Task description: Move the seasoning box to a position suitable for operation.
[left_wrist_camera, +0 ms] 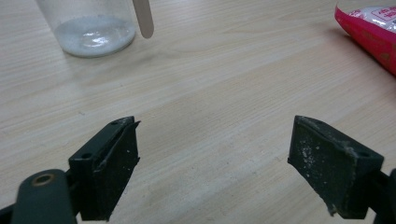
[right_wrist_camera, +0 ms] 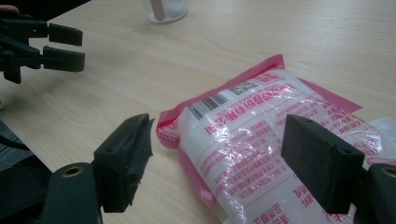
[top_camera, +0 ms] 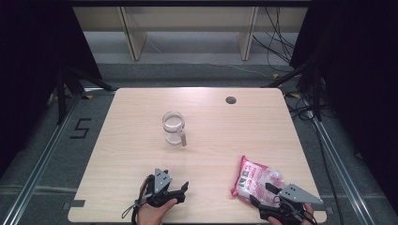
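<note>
A clear cup [top_camera: 173,127] with white powder in its bottom stands upright mid-table, a pale flat stick or handle [top_camera: 182,138] at its near side. The cup [left_wrist_camera: 88,23] is far ahead of my left gripper [left_wrist_camera: 215,154], which is open over bare wood near the front edge [top_camera: 182,192]. A pink and clear bag of white grains [top_camera: 256,180] lies flat at the front right. My right gripper [top_camera: 263,196] is open, and its jaws [right_wrist_camera: 219,158] straddle the bag's [right_wrist_camera: 261,135] near end without touching it.
The wooden table [top_camera: 141,108] has a round cable hole [top_camera: 230,100] at the back right. Off to the right gripper view's upper left is the left gripper [right_wrist_camera: 65,46], and the cup [right_wrist_camera: 166,9] stands at its top edge. The bag's corner [left_wrist_camera: 373,28] lies ahead and right of the left gripper.
</note>
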